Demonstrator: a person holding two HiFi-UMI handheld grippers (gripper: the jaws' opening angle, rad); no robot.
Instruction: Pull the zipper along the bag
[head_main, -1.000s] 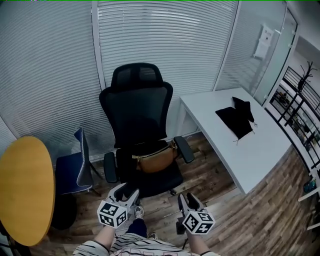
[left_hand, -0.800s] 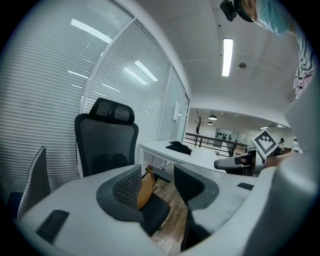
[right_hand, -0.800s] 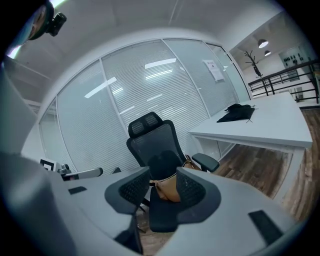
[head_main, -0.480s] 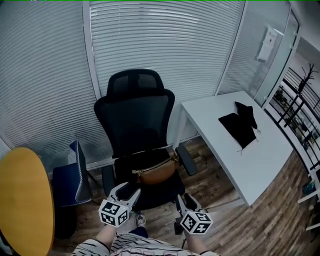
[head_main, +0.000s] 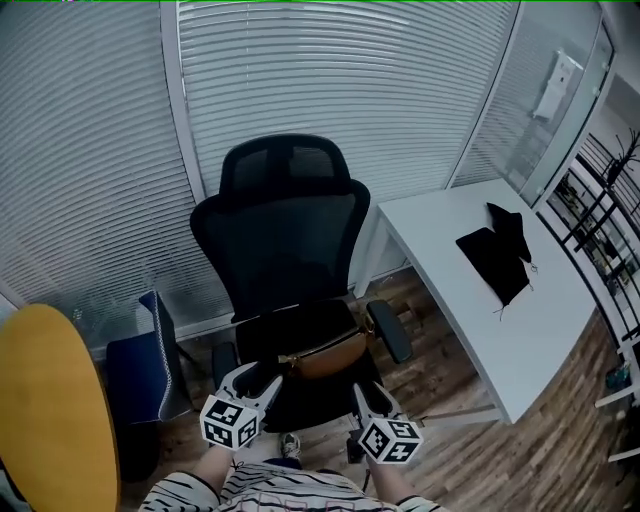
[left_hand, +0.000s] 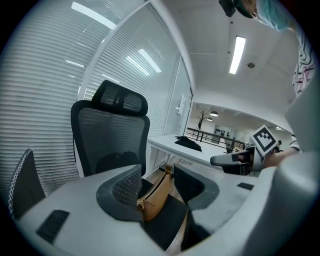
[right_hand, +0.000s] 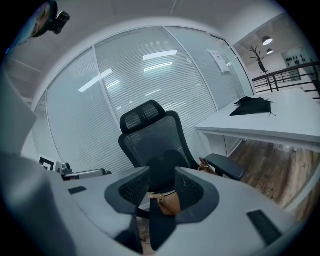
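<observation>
The left gripper (head_main: 262, 378) has its fingers (left_hand: 127, 185) spread wide and released, with nothing held between them. Its own view (left_hand: 157, 182) shows only a brown bag (left_hand: 155, 197) through the gap, lying some way beyond the tips. The right gripper (head_main: 368, 398) is the same: its fingers (right_hand: 132, 190) are loose and apart, and the bag (right_hand: 170, 202) shows between them in the distance without touching either. Both grippers (right_hand: 162, 187) hang low in front of the person, side by side, pointing forward. Striped sleeves (head_main: 200, 495) show just behind the marker cubes. The bag (head_main: 325, 355) lies across the seat of a black mesh office chair (head_main: 280, 240), stretched from side to side, with one end up near the chair's right-hand armrest (head_main: 390, 330). Neither gripper touches the bag or the chair. To the right of the chair stands a white desk (head_main: 470, 310), and a crumpled black cloth (head_main: 495, 262) lies on its far part. To the left, a small dark blue chair (head_main: 140, 360) stands near a round yellow tabletop (head_main: 50, 400). White blinds (head_main: 330, 80) cover the glass wall behind the chair, and the floor (head_main: 560, 420) is wood plank.
</observation>
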